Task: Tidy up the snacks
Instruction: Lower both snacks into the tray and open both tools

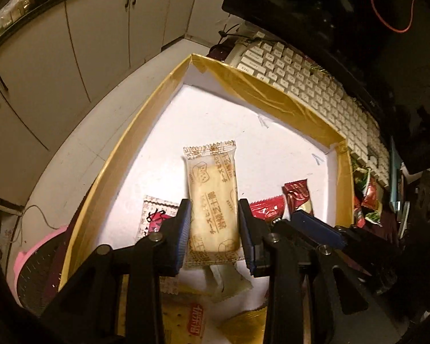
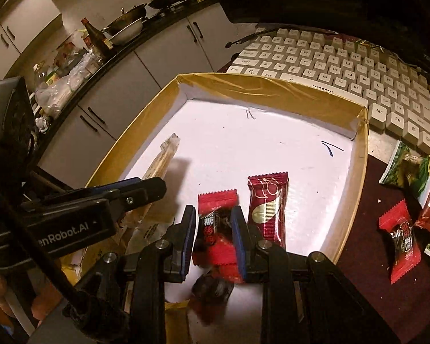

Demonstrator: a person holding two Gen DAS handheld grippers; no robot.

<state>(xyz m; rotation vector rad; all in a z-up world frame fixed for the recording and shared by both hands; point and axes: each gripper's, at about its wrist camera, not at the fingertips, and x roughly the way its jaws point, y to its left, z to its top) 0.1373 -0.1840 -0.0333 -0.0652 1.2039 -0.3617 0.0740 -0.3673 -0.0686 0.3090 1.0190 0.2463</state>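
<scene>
The cream biscuit packet [image 1: 212,200] was pinched between the pads of the left gripper [image 1: 215,229], long axis running near-to-far along the fingers, held above the white floor of the gold-rimmed tray [image 1: 163,86]. The bright red candy wrapper [image 2: 215,229] was clamped by the right gripper [image 2: 212,238], also lengthwise to the jaws, low over the tray's near edge. Just right of it, the dark red bar [image 2: 268,206] lay flat in the tray, parallel, close beside but whether touching could not be told. Both held items were judged ready for release beside like items; the right gripper was nearer the red row.

Wrappers: thin crinkly film, serrated end seals, flat oblong shapes. Tray: card, taped glossy rim. Loose snacks [image 2: 407,200] were left on the dark cloth at right; a white keyboard [image 2: 344,68] was seen beyond.
</scene>
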